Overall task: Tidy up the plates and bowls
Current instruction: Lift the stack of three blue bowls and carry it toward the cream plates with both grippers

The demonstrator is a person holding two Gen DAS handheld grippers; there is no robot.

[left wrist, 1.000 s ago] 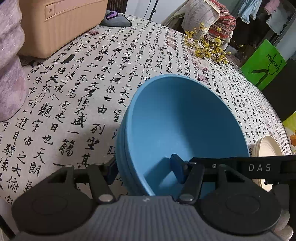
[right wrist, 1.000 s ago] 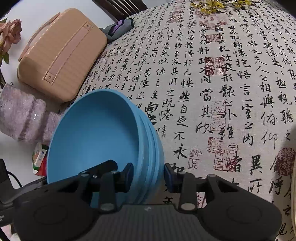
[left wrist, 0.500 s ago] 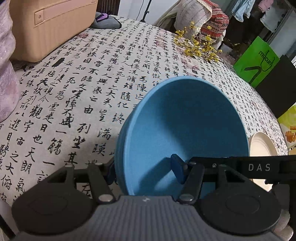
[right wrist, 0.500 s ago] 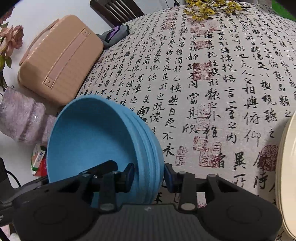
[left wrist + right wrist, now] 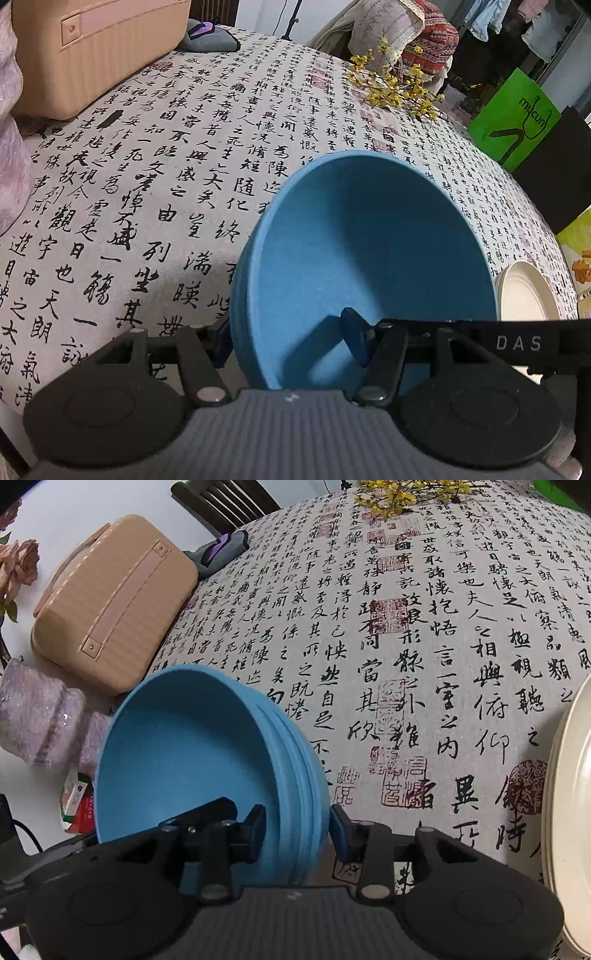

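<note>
We hold the nested blue bowls [image 5: 369, 258] from both sides at lower centre: our left gripper [image 5: 291, 341] clamps one rim, while our right gripper [image 5: 299, 830] straddles the other, its jaws having just been opening. Cream plates [image 5: 569, 812] sit at right.

Bowls: you see nested blue bowls [image 5: 365, 258], tilted, above the tablecloth.
Plates: cream plates [image 5: 567, 812] lie flat, just right.
</note>
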